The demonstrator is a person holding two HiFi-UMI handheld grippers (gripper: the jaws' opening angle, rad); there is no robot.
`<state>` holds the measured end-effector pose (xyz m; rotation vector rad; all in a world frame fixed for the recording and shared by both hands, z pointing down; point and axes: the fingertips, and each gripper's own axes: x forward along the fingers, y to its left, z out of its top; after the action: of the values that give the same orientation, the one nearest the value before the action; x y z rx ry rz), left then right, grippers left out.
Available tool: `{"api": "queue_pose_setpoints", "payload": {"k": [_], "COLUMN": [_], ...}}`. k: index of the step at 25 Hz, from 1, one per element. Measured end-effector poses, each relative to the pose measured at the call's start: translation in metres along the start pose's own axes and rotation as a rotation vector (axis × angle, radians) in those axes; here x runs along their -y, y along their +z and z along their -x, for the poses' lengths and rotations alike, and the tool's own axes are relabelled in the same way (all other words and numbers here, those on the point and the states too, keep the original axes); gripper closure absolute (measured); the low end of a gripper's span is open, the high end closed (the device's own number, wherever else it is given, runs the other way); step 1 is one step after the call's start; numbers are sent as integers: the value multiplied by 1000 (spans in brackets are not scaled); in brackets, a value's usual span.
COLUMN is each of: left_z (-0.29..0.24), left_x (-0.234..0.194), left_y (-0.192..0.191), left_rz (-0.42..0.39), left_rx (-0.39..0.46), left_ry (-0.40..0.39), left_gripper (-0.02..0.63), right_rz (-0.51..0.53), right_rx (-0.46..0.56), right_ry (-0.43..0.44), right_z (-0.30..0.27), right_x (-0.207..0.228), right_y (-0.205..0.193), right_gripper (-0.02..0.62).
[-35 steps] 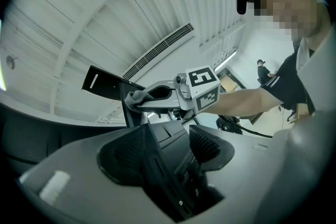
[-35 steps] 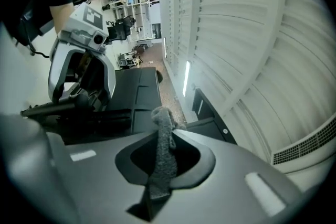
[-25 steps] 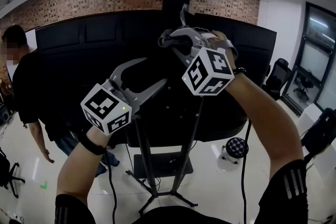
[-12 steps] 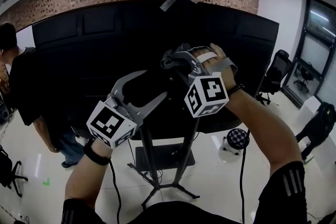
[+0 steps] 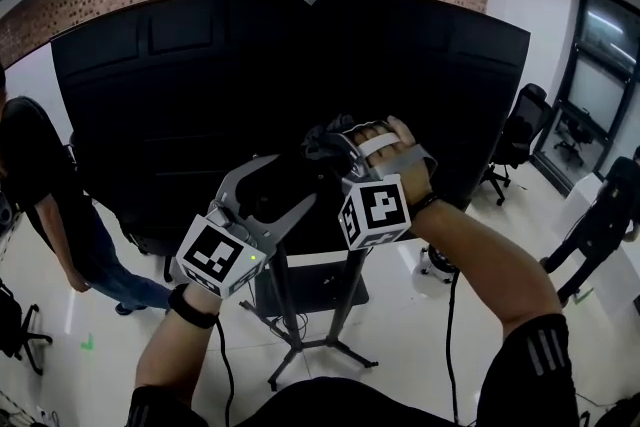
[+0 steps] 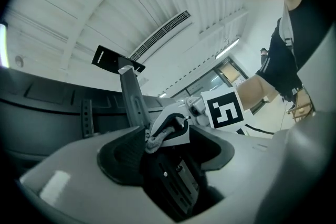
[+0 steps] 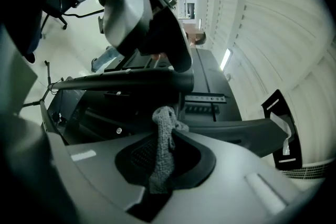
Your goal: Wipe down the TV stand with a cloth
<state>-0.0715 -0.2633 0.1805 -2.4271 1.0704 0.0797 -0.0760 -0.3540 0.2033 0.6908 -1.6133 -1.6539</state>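
1. Your right gripper: jaws are clamped on the grey cloth. One fold stands up between the pads.
2. Cloth position, head view: at 10 o'clock from your right marker cube, in front of the black back of the TV screen. You cannot tell from any view whether the cloth touches the panel.
3. Your left gripper: jaws stand apart and grip nothing. It sits just beside the right gripper, at its 8 o'clock.
4. TV stand: its black columns run toward 6 o'clock below both grippers, down to splayed legs on the pale floor.
5. Surroundings: one person stands at 9 o'clock of the screen, another at 3 o'clock. An office chair stands near the screen's right edge.
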Motion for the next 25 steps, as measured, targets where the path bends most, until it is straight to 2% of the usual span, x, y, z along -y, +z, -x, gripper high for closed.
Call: {"api": "queue_pose_setpoints", "payload": {"k": [8,25], "left_z": [8,26], "left_x": [12,37], "left_y": [-39,-111], "left_rz": [88,218], "left_rx": [-28,-113], "left_ry": [16,33], "left_gripper": [319,319], "right_rz": [24,35], "right_rx": [-38,-70], "right_ry": [51,133], "right_z": [-6,-17], "right_x": [-51,-149], "right_y": [2,15], "right_gripper": [565,565]}}
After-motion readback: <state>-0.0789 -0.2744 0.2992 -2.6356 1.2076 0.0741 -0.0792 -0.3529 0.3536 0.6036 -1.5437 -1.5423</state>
